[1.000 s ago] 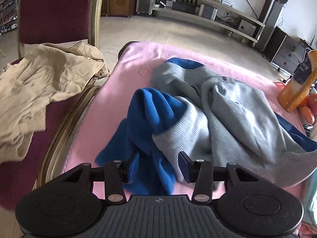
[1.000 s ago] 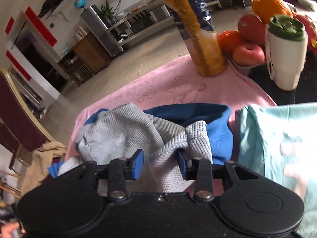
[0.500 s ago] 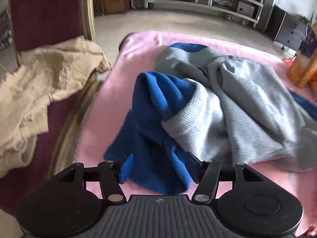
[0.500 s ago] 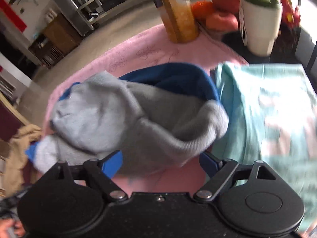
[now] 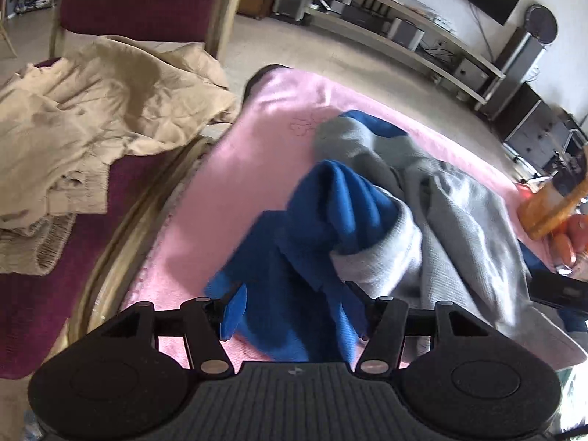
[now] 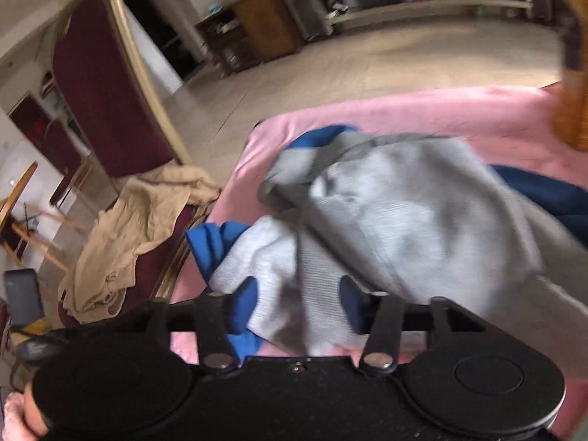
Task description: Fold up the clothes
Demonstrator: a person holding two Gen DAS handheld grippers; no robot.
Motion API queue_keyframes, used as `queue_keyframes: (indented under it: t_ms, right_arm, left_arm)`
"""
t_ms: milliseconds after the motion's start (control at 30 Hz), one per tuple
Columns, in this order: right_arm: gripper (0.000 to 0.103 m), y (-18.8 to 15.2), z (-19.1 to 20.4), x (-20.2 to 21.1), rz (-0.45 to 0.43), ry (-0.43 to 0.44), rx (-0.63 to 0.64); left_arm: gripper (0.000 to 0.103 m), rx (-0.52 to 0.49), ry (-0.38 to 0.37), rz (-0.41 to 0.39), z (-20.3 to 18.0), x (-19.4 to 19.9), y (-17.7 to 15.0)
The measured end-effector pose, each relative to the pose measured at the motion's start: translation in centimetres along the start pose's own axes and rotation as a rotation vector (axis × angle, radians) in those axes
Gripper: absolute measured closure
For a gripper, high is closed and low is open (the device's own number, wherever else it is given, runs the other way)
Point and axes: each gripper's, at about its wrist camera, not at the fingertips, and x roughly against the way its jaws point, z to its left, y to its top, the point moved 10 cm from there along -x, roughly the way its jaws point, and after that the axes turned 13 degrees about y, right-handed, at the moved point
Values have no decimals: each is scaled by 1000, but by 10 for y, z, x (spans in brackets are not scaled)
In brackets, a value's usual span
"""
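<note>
Since a moment ago my right gripper [image 6: 296,307] has swung left across the table, so the teal cloth and the cup have left its view and the chair [image 6: 99,84] with the beige garment [image 6: 136,235] now shows at its left. Its jaws have also narrowed from a wide spread; they now stand partly apart with a grey ribbed fold of the sweater [image 6: 397,217] lying between them. I cannot tell whether the pads actually press the cloth, as this view is blurred.

My left gripper [image 5: 296,307] has hardly shifted. Its jaws are spread, and the blue part of the sweater [image 5: 305,257] lies bunched between them without being pinched.

That grey and blue sweater sits crumpled on the pink blanket [image 5: 228,191] that covers the table, its blue lining turned out at the near left and the grey knit heaped toward the right. In the left view the chair [image 5: 139,0] stands to the left of the table, the beige garment [image 5: 84,125] draped over its seat. An orange bottle [image 5: 547,209] stands at the far right edge, just beyond the sweater.
</note>
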Motion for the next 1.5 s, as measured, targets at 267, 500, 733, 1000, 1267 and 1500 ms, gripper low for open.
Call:
queue_keyframes:
  t_ms: [267,500,733,1000,1267,1500]
  right_arm:
    - [49,14,0,-81,6,112,-151]
    - [92,45,-23,-81,-91,-26,-134]
    - [92,70,-67,-72,-147,-40,-274]
    - [96,76,-77,-74,-139,-60,-260]
    - [69,56,-51,-55,-80,73,-241]
    - [67,37,-27,-73,-34,9,-165]
  left_arm:
    - [46,-5,-27,2,-1,-5,3]
    - [46,-14,-20,-32,-1,-3,8]
    - [55,-84,-279,-117,-59,7,32]
    - [51,-119,-338,41,-100,-31,25]
    - [48,-94,-229,-12,-63,-13,33]
    - [49,-109,-189,3,-49,-26,31]
